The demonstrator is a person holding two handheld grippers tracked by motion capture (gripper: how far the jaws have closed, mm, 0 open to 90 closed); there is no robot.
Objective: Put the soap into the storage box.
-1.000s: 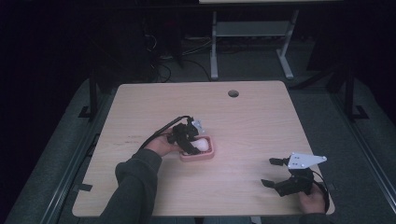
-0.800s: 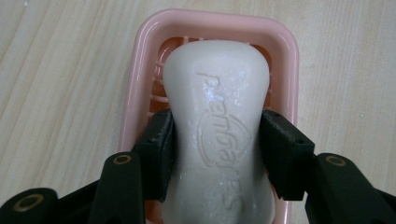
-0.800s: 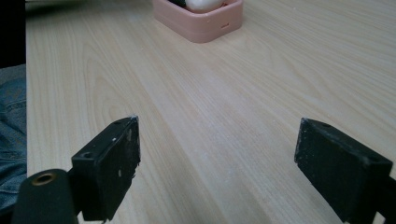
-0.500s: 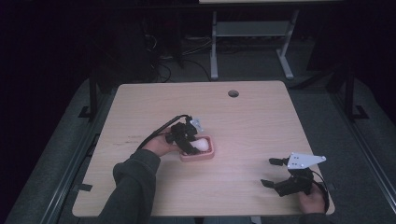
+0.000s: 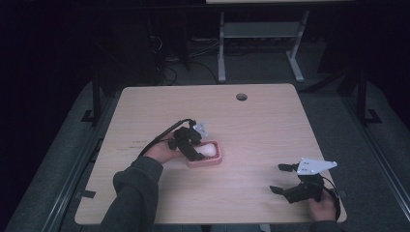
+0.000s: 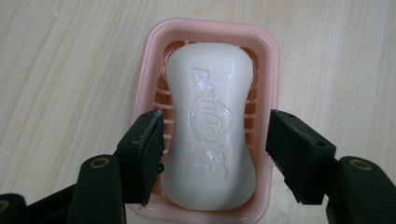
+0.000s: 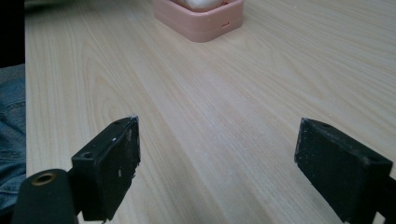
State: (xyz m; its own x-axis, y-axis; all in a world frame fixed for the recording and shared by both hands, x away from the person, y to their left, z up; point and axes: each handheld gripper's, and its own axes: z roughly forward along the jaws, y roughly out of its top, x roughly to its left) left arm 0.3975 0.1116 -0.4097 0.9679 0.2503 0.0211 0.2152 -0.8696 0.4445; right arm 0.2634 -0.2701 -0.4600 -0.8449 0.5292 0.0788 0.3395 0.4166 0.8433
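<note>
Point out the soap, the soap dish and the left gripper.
soap (image 6: 210,126), left gripper view, on its embossed top face.
soap dish (image 6: 148,60), left gripper view, on its pink rim.
left gripper (image 5: 194,145), high view, midway between its fingertips.

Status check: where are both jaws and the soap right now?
Left gripper jaws just opened, straddling the soap, pads clear. Soap lies in the pink dish. Right gripper open, idle near the table's front corner. Nothing in the way.
</note>
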